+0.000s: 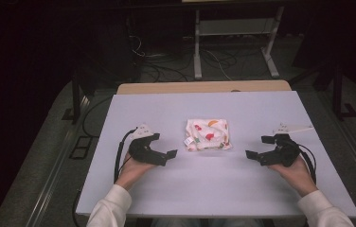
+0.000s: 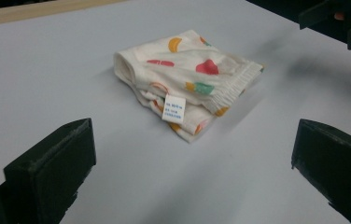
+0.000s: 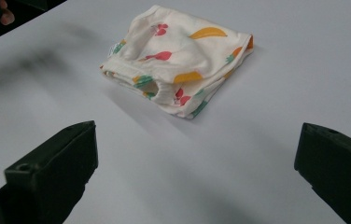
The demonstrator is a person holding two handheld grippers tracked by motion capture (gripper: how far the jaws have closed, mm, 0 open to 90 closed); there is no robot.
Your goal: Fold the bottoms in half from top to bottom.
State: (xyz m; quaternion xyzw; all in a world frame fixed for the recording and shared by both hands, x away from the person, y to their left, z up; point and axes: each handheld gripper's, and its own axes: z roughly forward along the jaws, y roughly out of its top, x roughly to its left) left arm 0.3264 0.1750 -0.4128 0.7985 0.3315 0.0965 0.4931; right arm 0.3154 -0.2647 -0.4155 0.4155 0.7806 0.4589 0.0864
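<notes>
High view: left gripper point(image 1: 165, 149) and right gripper point(image 1: 256, 148) both spread wide, holding nothing, touching nothing. Folded fruit-print cloth point(image 1: 208, 134) lies mid-table point(image 1: 166, 189) between them, well apart from each.

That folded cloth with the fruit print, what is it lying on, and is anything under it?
The folded cloth lies flat on the pale table, a white label at its edge. Whatever sits beneath or between its folds is covered.
</notes>
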